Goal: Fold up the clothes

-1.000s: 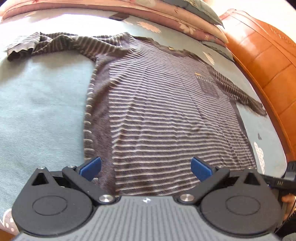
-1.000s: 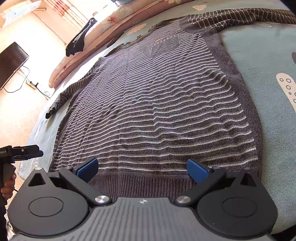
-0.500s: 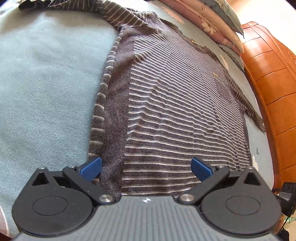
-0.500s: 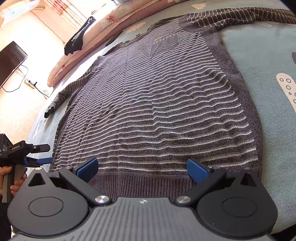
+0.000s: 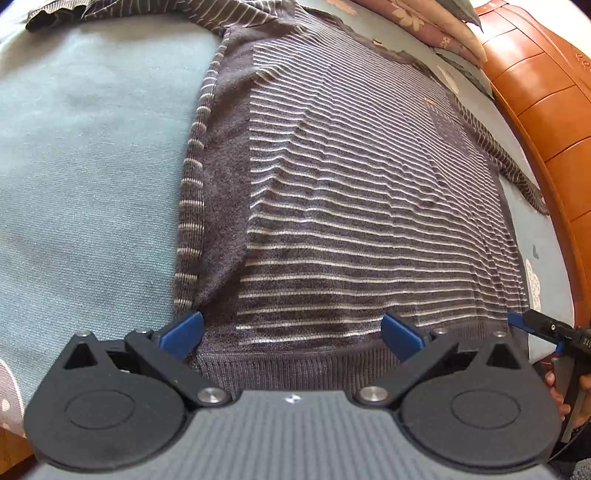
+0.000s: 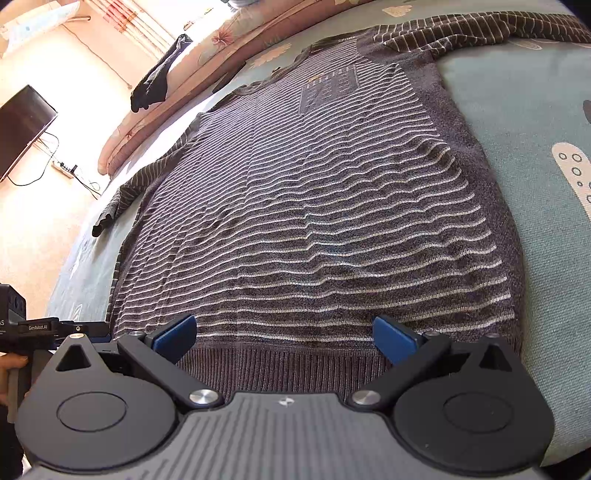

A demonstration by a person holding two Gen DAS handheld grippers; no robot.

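Observation:
A dark grey sweater with thin white stripes (image 5: pixel 351 206) lies flat on the bed, sleeves spread out to both sides; it also fills the right wrist view (image 6: pixel 314 221). My left gripper (image 5: pixel 291 332) is open and empty, low over the ribbed hem near the sweater's left bottom corner. My right gripper (image 6: pixel 284 336) is open and empty, just above the ribbed hem near the right bottom corner. Each gripper shows at the edge of the other's view: the right one (image 5: pixel 546 328) and the left one (image 6: pixel 55 328).
The sweater lies on a light teal bedspread (image 5: pixel 81 155) with cartoon prints (image 6: pixel 572 173). Floral pillows (image 5: pixel 424 22) line the far side. An orange wooden headboard (image 5: pixel 546 110) stands at the right. A dark garment (image 6: pixel 155 81) hangs on the bed edge, with a TV (image 6: pixel 22 125) beyond.
My left gripper has moved down and closer to the sweater's hem and left corner. The right gripper has stayed almost still, edging slightly nearer the hem.

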